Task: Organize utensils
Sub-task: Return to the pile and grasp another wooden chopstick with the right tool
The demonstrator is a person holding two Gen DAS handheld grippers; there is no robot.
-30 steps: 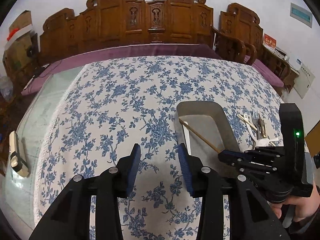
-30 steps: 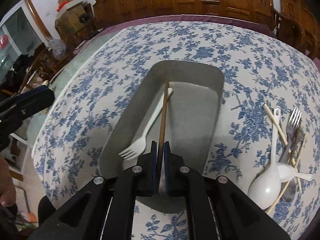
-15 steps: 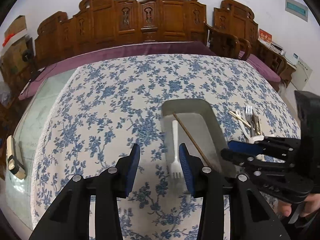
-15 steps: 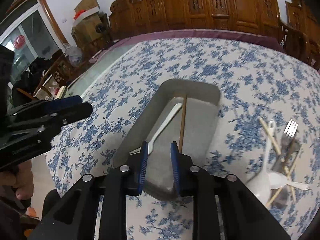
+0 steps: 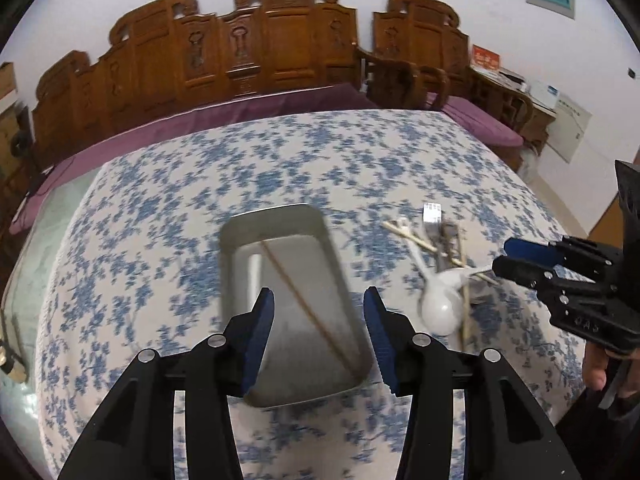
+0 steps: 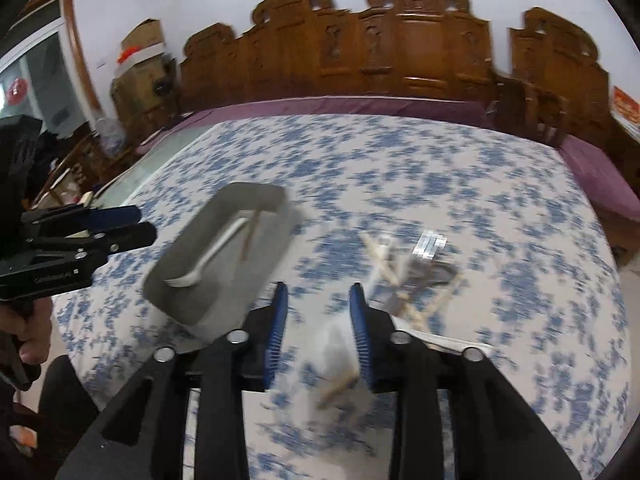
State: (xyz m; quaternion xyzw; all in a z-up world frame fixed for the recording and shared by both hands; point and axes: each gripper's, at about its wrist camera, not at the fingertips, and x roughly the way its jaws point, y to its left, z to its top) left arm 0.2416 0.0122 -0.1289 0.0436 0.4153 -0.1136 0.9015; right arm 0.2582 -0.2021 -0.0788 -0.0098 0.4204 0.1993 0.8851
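A grey metal tray (image 5: pixel 272 216) (image 6: pixel 256 194) lies on the flowered tablecloth and holds a white plastic fork (image 6: pixel 216 248) (image 5: pixel 254 272) and one brown chopstick (image 5: pixel 304 300) (image 6: pixel 250 236). To its right is a loose pile with a white spoon (image 5: pixel 438 308), a metal fork (image 5: pixel 432 216) (image 6: pixel 430 242) and more chopsticks (image 6: pixel 400 276). My left gripper (image 5: pixel 318 296) hovers above the tray's near end, its jaws opening and empty. My right gripper (image 6: pixel 318 292) (image 5: pixel 503 256) hangs over the pile's near side, its jaws opening. Below them lies the blurred white spoon (image 6: pixel 336 344), ungripped.
A carved wooden bench (image 5: pixel 260 60) with a purple cushion (image 5: pixel 248 108) runs along the table's far edge. Bare glass table top (image 5: pixel 24 264) shows left of the cloth. Cardboard boxes (image 6: pixel 140 48) stand at the back left. A person's hand (image 6: pixel 28 340) holds the left gripper (image 6: pixel 146 223).
The right gripper let go of the chopstick, which now lies in the tray, then drew back and swung right toward the pile. The left gripper shifted right over the tray and widened.
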